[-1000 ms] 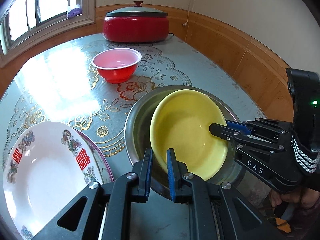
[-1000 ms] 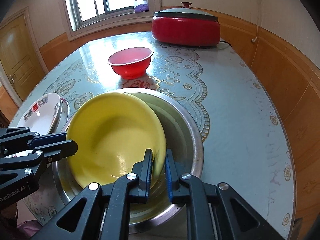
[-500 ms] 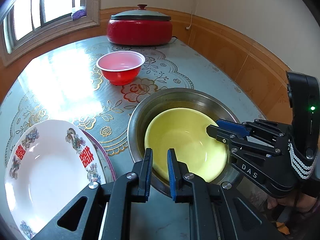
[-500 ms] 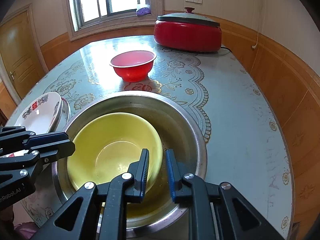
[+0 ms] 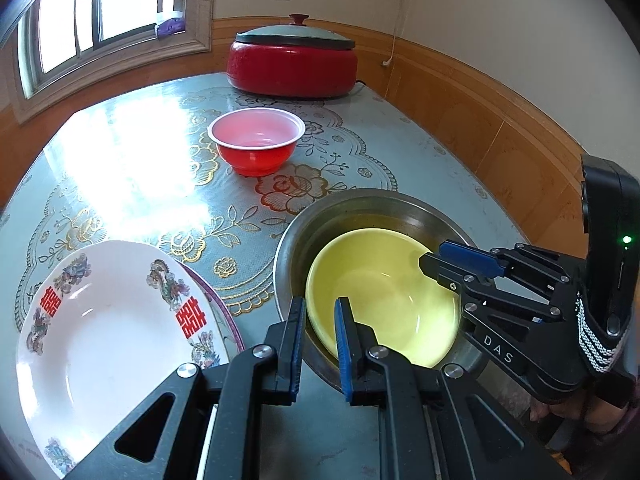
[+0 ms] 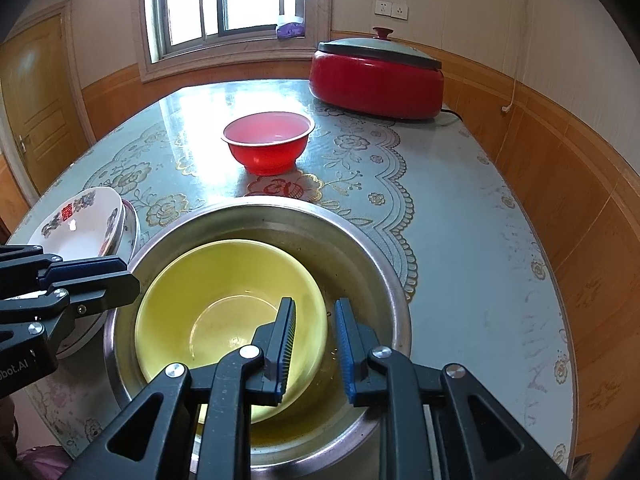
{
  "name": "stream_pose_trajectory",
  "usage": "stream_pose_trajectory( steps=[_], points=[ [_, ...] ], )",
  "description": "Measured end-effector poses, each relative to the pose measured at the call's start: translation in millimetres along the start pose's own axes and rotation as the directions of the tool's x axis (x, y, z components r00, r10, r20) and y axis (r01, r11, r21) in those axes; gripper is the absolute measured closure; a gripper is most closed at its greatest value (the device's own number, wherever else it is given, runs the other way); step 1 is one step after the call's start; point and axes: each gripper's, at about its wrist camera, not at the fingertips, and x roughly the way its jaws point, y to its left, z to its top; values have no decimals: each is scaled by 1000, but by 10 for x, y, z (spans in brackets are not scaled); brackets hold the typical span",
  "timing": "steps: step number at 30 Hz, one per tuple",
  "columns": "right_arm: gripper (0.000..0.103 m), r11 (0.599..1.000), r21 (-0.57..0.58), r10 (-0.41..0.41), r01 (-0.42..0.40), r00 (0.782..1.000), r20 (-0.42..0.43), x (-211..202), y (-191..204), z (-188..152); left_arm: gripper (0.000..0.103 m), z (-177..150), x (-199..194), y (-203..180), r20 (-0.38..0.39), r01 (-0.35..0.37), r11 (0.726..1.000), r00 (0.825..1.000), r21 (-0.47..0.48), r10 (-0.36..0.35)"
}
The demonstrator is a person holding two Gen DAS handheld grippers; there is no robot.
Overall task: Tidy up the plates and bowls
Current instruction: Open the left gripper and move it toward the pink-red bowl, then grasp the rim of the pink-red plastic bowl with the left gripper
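Observation:
A yellow bowl (image 5: 384, 296) (image 6: 228, 300) lies inside a large steel basin (image 5: 360, 208) (image 6: 360, 248) at the near table edge. My left gripper (image 5: 318, 322) is open, its jaws astride the near left rims of the bowl and basin, not closed on them. My right gripper (image 6: 314, 326) is open above the bowl's right rim; it also shows in the left wrist view (image 5: 456, 260). A red bowl (image 5: 256, 142) (image 6: 268, 140) stands mid-table. A white patterned plate (image 5: 104, 332) (image 6: 76, 220) rests on another plate left of the basin.
A red electric pot with a grey lid (image 5: 294, 60) (image 6: 378, 72) stands at the far end of the table, its cord running to the wall. Wooden wall panelling runs along the right side. A window is at the far left.
The yellow bowl was held tilted on edge in the basin; it has been lowered flat into the basin. My right gripper has opened and let go of it. Both grippers drew back slightly.

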Motion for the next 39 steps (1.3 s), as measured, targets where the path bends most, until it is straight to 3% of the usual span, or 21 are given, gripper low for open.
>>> stream_pose_trajectory(
  steps=[9, 15, 22, 27, 31, 39],
  points=[
    [83, 1000, 2, 9, -9, 1000, -3, 26, -22, 13, 88, 39, 11, 87, -18, -17, 1000, 1000, -22, 17],
    [83, 998, 37, 41, -41, 999, 9, 16, -152, 139, 79, 184, 48, 250, -27, -40, 997, 999, -70, 38],
    [75, 993, 71, 91, -93, 995, 30, 11, -334, 450, 71, 523, 103, 470, 6, -78, 990, 997, -116, 79],
    [72, 964, 155, 215, -218, 976, 36, 112, -438, 762, 71, 777, 198, 635, 13, -78, 983, 997, -163, 81],
    [72, 917, 248, 316, -312, 949, 24, 327, -511, 960, 71, 947, 319, 746, 10, -79, 978, 997, -192, 83],
    [76, 878, 315, 377, -361, 926, 11, 795, -485, 1287, 74, 1285, 631, 928, 8, -71, 971, 997, -230, 75]
  ],
)
